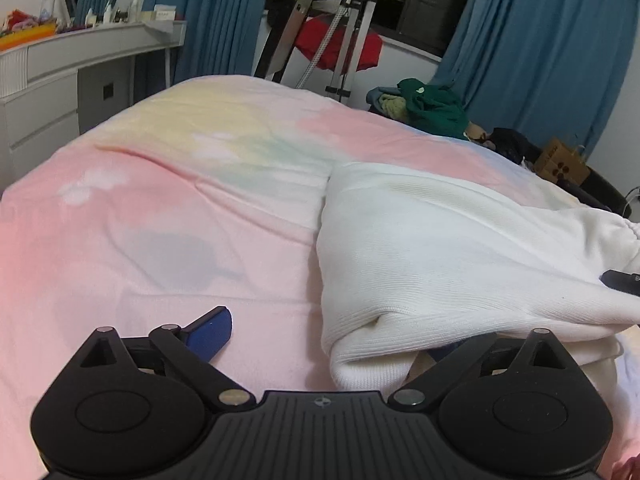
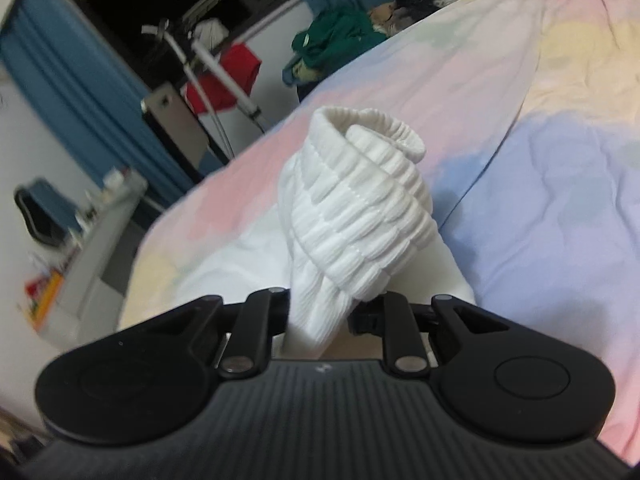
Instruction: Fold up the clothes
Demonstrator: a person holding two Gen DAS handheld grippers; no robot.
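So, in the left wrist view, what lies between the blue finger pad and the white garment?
Only bare pastel bedcover lies between the blue finger pad and the white garment; nothing else rests on that stretch in the left wrist view.

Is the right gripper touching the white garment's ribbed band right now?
Touching. The right wrist view shows the ribbed band of the white garment pinched between the right gripper fingers, bunched and lifted off the bedspread.
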